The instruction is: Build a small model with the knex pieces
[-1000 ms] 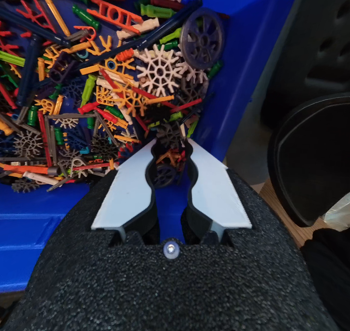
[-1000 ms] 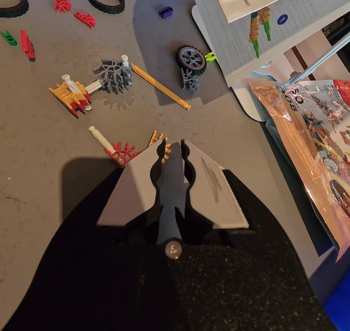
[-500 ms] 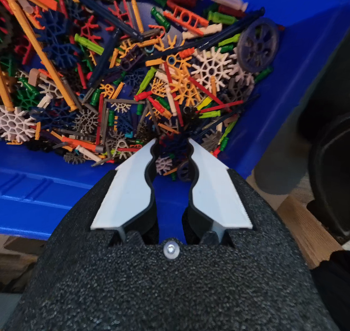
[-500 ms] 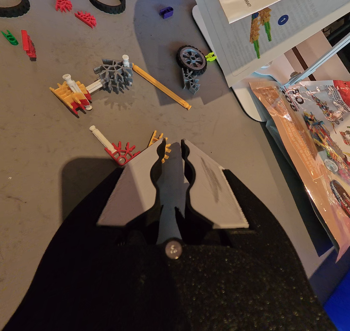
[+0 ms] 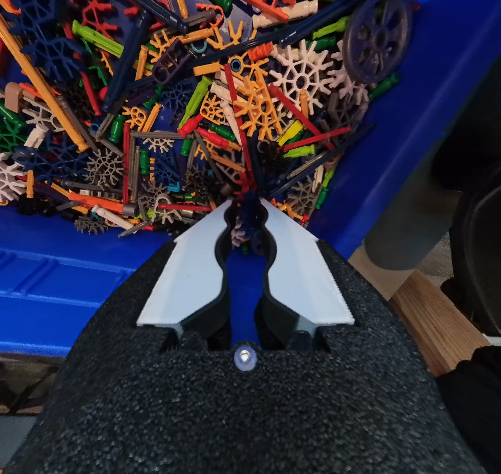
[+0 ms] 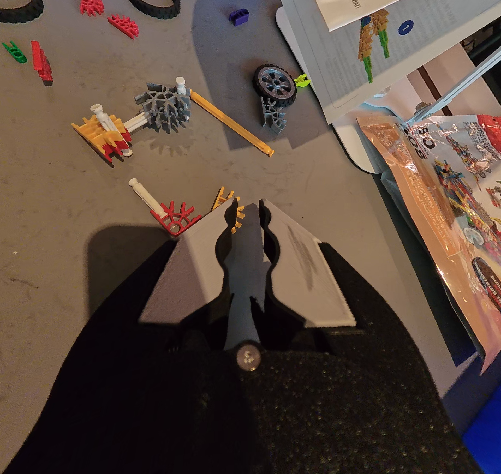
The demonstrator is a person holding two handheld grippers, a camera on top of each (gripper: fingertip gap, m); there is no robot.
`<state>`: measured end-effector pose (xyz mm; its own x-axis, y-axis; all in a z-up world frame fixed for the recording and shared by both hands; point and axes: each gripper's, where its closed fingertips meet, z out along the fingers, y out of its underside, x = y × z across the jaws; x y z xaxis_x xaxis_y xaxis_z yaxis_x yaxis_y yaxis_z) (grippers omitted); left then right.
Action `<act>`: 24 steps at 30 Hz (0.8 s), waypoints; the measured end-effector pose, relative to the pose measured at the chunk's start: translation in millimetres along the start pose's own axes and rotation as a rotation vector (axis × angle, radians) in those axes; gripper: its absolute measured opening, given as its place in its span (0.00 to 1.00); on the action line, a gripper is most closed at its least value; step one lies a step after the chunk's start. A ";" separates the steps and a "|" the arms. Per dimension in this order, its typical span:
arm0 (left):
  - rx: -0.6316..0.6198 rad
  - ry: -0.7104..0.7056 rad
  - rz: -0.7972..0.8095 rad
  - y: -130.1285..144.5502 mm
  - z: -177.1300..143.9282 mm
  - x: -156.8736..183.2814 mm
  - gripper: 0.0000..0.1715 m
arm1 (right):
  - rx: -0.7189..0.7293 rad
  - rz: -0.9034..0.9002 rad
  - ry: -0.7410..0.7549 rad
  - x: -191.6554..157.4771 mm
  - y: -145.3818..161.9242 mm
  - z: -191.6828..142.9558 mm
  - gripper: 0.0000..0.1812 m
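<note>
My left gripper (image 5: 246, 203) hangs with jaws parted over the blue bin (image 5: 423, 87), tips at a dark blue connector (image 5: 248, 198); tangled pile at 12 o'clock. Light, stiff, likely snagging: grip its rim. Right gripper (image 6: 246, 204) gapes empty above the table (image 6: 67, 190), yellow connector (image 6: 225, 198) at 11.

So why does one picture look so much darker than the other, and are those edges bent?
Right wrist view: dim, the tongs cast a hard shadow on the grey table, and the plastic bag glares. Left wrist view: brighter and sharp at the centre, with the blue bin bowed by the wide lens.
</note>
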<state>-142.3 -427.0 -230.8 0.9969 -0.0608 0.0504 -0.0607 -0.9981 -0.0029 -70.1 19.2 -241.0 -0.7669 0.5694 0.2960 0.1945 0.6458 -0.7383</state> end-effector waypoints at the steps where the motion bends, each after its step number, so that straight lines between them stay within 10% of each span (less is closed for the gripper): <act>1: 0.008 -0.002 0.001 -0.1 -1.5 1.5 0.07 | 0.000 0.000 0.000 0.0 0.0 0.0 0.08; 24: 0.111 0.060 -0.035 5.4 -11.5 29.4 0.14 | 0.000 0.000 -0.004 -0.6 -0.1 0.0 0.08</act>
<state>-113.9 -434.2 -217.8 0.9932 -0.0293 0.1124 -0.0169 -0.9938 -0.1102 -69.6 18.8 -241.0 -0.7697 0.5670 0.2935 0.1942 0.6459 -0.7383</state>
